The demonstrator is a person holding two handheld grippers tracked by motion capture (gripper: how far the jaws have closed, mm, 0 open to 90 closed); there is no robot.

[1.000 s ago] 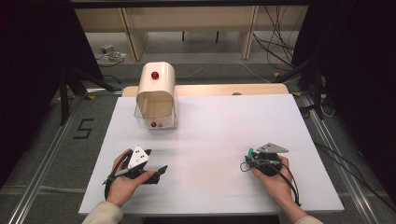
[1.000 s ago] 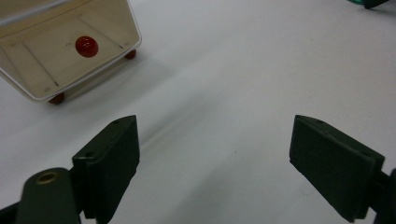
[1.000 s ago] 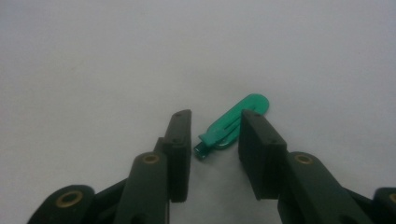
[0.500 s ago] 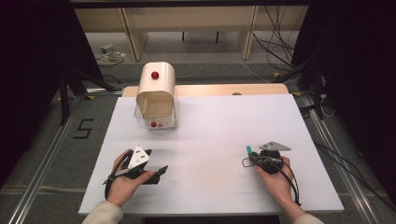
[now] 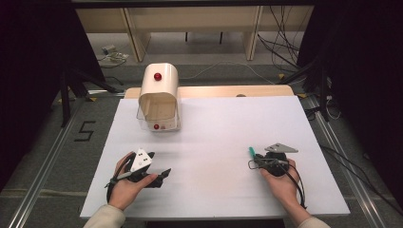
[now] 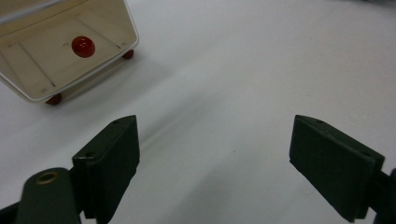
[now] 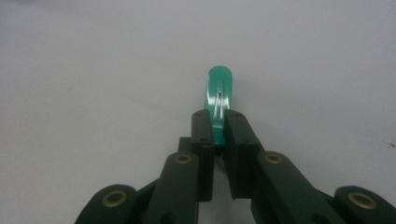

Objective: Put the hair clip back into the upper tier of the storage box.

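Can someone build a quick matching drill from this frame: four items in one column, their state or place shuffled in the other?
Column A
1. left hand-held gripper
2. right hand-held gripper
3. green handle
4. cream box

Column B
a. pinched between black jaws, tip sticking out
b. far left of the white table, open side toward the person
c. jaws wide apart, nothing between them
d. jaws closed on a thin green thing

Pairs: 1-c, 2-d, 3-a, 4-b

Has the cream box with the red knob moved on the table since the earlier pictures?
No. In the high view the cream box stands at the same place against the far edge of the white table as before.
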